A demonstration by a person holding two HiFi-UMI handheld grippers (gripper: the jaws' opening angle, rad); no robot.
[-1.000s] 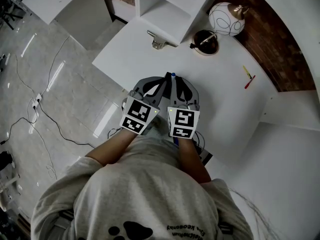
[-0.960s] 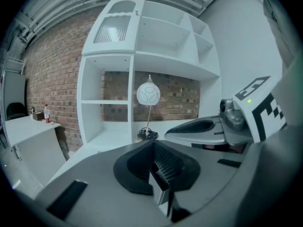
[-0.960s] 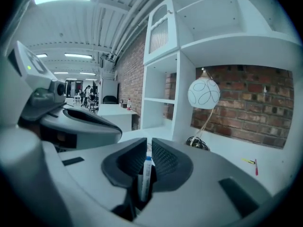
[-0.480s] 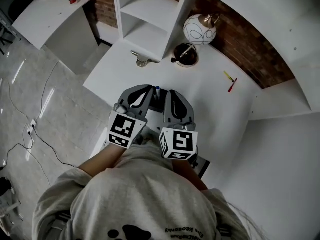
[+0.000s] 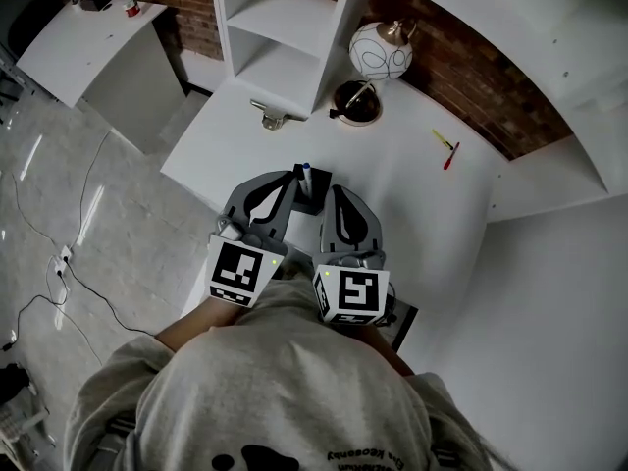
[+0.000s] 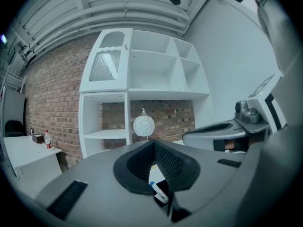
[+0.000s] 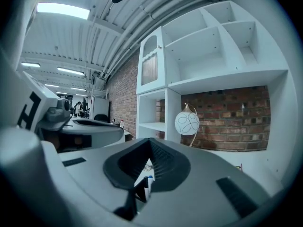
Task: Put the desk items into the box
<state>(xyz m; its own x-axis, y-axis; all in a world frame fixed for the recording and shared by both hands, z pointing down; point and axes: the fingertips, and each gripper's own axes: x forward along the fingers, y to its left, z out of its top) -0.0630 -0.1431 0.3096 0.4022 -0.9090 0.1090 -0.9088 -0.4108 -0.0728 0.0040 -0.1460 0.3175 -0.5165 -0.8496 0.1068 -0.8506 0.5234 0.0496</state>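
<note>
In the head view my two grippers stand side by side over the white desk (image 5: 412,194). A small black box (image 5: 312,196) hangs between their tips with a blue-capped marker (image 5: 305,170) upright in it. My left gripper (image 5: 291,181) is shut on the box's left wall, my right gripper (image 5: 331,194) on its right wall. The left gripper view shows the closed jaws of my left gripper (image 6: 169,203) with the marker (image 6: 158,191) just beyond. In the right gripper view my right gripper (image 7: 135,195) pinches the black wall beside the marker (image 7: 149,183). A yellow and a red pen (image 5: 444,146) and a metal clip (image 5: 270,116) lie on the desk.
A white globe lamp (image 5: 381,49) and a round dark dish (image 5: 355,101) stand at the desk's back by the brick wall. A white shelf unit (image 5: 285,27) rises at the back left. A side table (image 5: 88,37) and floor cables (image 5: 59,253) are at left.
Both grippers have risen off the desk together, carrying the black box and marker between them. The right gripper's marker cube has tipped towards the camera.
</note>
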